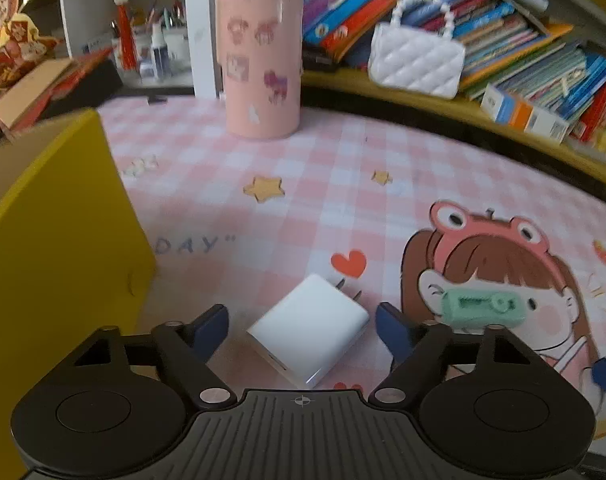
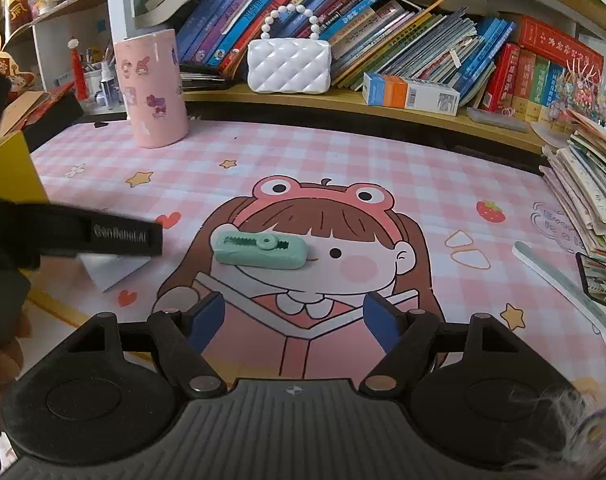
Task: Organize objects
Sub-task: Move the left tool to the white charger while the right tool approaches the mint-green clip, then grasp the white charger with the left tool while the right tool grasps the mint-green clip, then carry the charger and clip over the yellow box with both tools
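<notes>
In the left wrist view, the white charger (image 1: 309, 330) lies on the pink checked mat (image 1: 343, 168) at lower centre of the frame, between the two blue-padded fingers of the left gripper (image 1: 303, 326). Its prongs point toward the upper right, and neither pad appears to touch it, though the near end is partly hidden by the gripper body. The jaws stand wide, holding nothing. A yellow box (image 1: 59, 240) fills the left edge, and the green clip (image 1: 483, 306) sits at right on the printed cartoon girl.

In the right wrist view, the green clip (image 2: 259, 250) lies above centre, well ahead of the right gripper (image 2: 295, 320), whose fingers are also spread wide and empty. A pink cup (image 2: 153, 94) stands at upper left.
</notes>
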The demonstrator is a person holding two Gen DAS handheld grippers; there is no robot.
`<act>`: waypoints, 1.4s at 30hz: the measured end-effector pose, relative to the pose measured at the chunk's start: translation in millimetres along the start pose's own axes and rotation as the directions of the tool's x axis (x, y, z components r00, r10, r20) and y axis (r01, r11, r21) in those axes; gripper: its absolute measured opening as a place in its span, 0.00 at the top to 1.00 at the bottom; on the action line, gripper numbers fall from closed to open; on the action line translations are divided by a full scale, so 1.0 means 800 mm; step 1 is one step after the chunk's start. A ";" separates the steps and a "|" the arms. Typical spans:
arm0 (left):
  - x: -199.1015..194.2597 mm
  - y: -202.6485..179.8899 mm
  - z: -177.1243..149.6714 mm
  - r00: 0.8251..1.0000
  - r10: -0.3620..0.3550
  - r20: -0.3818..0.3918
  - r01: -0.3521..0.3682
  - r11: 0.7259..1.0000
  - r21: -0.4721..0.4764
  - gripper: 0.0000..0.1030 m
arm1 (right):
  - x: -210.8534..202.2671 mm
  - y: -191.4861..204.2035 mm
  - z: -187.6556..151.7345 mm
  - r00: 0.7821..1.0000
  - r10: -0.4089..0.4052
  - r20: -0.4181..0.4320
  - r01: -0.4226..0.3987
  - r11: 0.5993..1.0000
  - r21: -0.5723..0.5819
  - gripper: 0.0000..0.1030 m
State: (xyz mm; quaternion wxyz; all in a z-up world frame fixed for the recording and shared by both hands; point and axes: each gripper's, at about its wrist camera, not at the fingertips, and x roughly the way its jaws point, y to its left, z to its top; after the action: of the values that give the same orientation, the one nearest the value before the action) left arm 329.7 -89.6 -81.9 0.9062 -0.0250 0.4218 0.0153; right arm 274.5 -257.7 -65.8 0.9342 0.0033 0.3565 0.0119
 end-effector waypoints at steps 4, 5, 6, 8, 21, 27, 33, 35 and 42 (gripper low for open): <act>0.000 -0.002 -0.002 1.000 0.005 0.004 -0.005 1.000 0.015 0.39 | 0.011 -0.006 0.004 1.000 0.014 -0.001 -0.014 1.000 0.016 0.27; -0.002 0.002 -0.001 1.000 0.007 0.003 -0.007 1.000 0.001 0.39 | 0.013 -0.006 0.005 1.000 0.019 0.002 -0.019 1.000 0.018 0.27; -0.007 0.006 0.001 1.000 0.008 0.011 -0.008 1.000 -0.016 0.39 | 0.016 -0.006 0.007 1.000 0.023 0.006 -0.023 1.000 0.019 0.27; -0.027 0.013 0.003 0.999 -0.003 0.038 0.005 0.999 -0.046 0.39 | 0.023 -0.005 0.011 0.999 0.032 0.015 -0.033 0.999 0.021 0.26; -0.132 0.042 -0.004 0.989 -0.082 0.122 0.093 0.992 -0.086 0.38 | 0.083 0.025 0.028 0.999 0.050 0.010 -0.050 0.999 -0.011 0.35; -0.153 0.055 -0.014 0.984 -0.127 0.125 0.141 0.983 -0.115 0.38 | 0.055 0.019 0.027 0.998 0.060 0.034 -0.060 0.998 0.012 0.35; -0.180 0.058 -0.032 0.969 -0.197 0.149 0.212 0.973 -0.094 0.38 | -0.007 0.016 0.019 0.997 0.051 0.066 -0.053 0.998 0.023 0.35; -0.190 0.060 -0.040 0.965 -0.215 0.152 0.229 0.970 -0.084 0.38 | -0.032 0.017 0.013 0.996 0.049 0.080 -0.051 0.998 0.021 0.35; -0.224 0.080 -0.084 0.954 -0.268 0.135 0.273 0.962 -0.017 0.38 | -0.114 0.028 -0.021 0.997 0.022 0.075 -0.026 0.998 0.053 0.35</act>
State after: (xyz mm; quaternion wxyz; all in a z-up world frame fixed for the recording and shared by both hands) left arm 159.4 -31.0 9.8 0.9251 -0.0974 0.3533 -0.0998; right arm 195.1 -237.6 -17.6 0.9461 0.0333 0.3217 0.0132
